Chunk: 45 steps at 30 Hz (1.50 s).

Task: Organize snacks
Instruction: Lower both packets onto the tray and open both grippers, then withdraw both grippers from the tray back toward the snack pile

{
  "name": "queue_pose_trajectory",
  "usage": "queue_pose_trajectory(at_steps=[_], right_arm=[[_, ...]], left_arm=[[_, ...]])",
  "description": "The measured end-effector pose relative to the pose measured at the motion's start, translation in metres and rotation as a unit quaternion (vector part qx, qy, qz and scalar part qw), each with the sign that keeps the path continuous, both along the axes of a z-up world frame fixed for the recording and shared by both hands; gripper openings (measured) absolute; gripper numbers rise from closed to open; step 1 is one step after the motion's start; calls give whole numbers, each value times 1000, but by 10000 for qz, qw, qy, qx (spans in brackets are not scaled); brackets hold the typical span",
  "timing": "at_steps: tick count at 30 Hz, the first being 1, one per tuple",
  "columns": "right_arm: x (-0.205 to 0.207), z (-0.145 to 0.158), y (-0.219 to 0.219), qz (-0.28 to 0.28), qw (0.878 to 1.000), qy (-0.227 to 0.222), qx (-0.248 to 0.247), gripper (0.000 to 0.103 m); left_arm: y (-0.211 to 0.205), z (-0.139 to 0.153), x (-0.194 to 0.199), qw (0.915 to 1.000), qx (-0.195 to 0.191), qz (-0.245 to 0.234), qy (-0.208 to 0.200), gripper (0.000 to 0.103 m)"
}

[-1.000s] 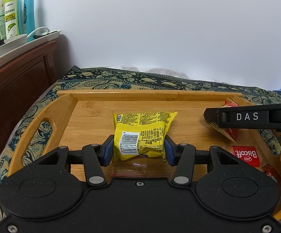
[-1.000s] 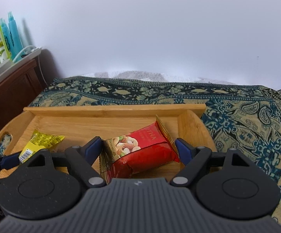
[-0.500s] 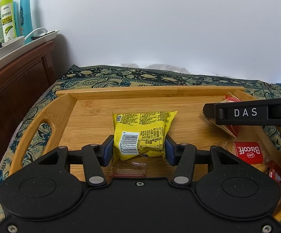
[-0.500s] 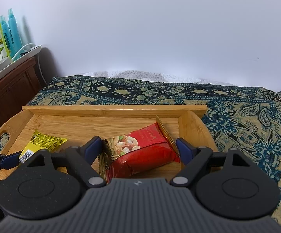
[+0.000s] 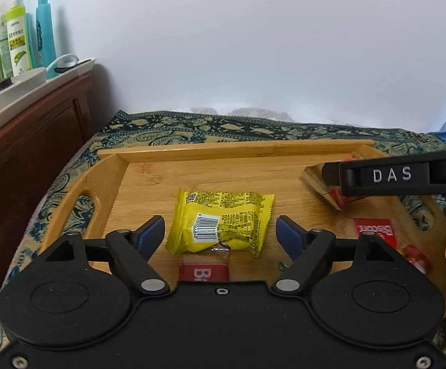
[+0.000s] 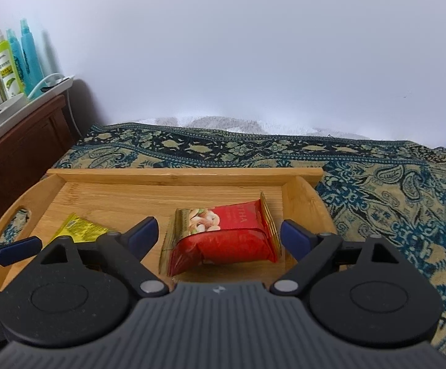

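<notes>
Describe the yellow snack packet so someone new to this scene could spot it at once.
Find the wooden tray on the patterned cloth. Near its middle lies the yellow packet, between the open left gripper fingers, untouched. It alone is yellow with a white barcode; neighbouring wrappers are red.

1. The left wrist view looks forward and down along its own hand-held gripper (image 5: 219,235), close over the wooden tray (image 5: 235,150), facing the white wall (image 5: 253,46)
2. The right wrist view sits just as low and close over the tray's right end (image 6: 303,196), facing the same wall
3. Both share the tray, the yellow snack packet (image 5: 223,227), the patterned cloth (image 6: 392,190) and the bottles (image 5: 29,43) at far left
4. The right hand-held gripper (image 5: 392,175) enters the left view from the right
</notes>
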State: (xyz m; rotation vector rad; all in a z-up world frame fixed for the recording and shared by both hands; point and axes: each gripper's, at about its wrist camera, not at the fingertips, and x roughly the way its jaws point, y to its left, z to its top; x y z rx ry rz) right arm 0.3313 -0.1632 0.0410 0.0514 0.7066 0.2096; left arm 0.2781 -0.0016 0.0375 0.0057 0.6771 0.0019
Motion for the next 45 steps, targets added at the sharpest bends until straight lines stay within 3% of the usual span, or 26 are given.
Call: queue_pose_trajectory(at_steps=[11,20,34,45], right_arm=[[-65,41,-11,90,9994,-331,13,97],[-130,66,-22,181,9975,-676,118,101],[-200,43,-37,185,9957,-834,367,103],[-226,13,-46,-95,9943,-1029,267,103]], left_arm=[[-5,49,-64,9996,42,-151,-215,92],[-10,71,-129,9991,42,-232,-356,98],[-18,61,-202,9993,87,-77,-346,100],[-25,35,-210,9999,117,37,-81,101]])
